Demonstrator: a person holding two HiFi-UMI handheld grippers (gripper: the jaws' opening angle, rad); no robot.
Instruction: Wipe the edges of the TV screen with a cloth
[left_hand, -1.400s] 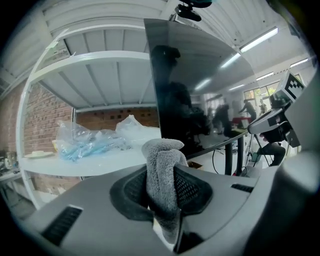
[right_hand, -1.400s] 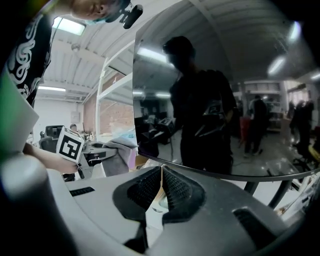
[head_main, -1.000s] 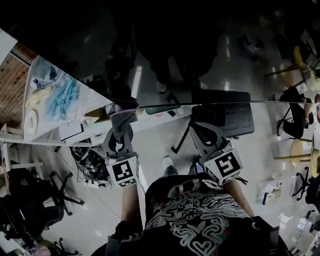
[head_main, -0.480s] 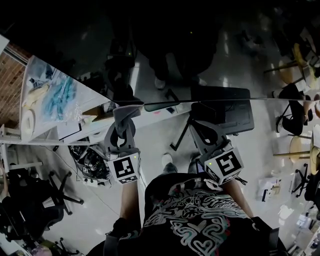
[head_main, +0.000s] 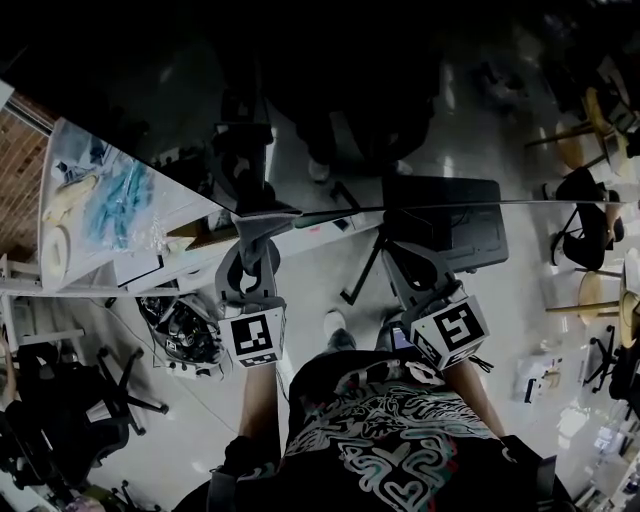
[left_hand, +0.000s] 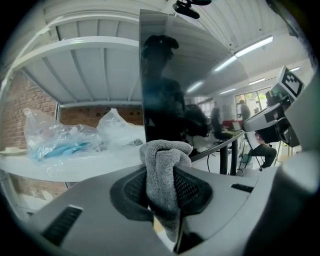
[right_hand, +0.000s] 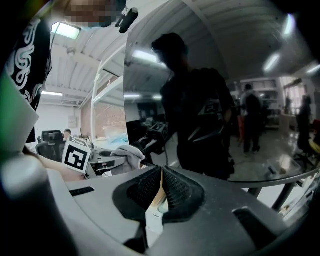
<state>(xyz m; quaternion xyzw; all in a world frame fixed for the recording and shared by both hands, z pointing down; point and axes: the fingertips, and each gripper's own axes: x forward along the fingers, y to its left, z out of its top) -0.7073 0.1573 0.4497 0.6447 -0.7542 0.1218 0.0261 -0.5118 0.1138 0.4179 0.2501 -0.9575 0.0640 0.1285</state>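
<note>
The TV screen is a glossy black panel that mirrors the room; its lower edge runs across the head view. My left gripper is shut on a grey cloth, and the cloth touches that edge near the screen's left corner. In the left gripper view the folded cloth stands up between the jaws in front of the screen. My right gripper is shut with nothing in it, just below the edge. The right gripper view shows its pads together, the screen, and the cloth at left.
A white shelf at the left carries clear plastic bags with blue contents, also in the left gripper view as plastic bags. Office chairs stand on the floor at lower left. A brick wall lies at far left.
My left gripper, with the cloth in it, has slid slightly to the right along the screen's edge. The right gripper has hardly moved.
</note>
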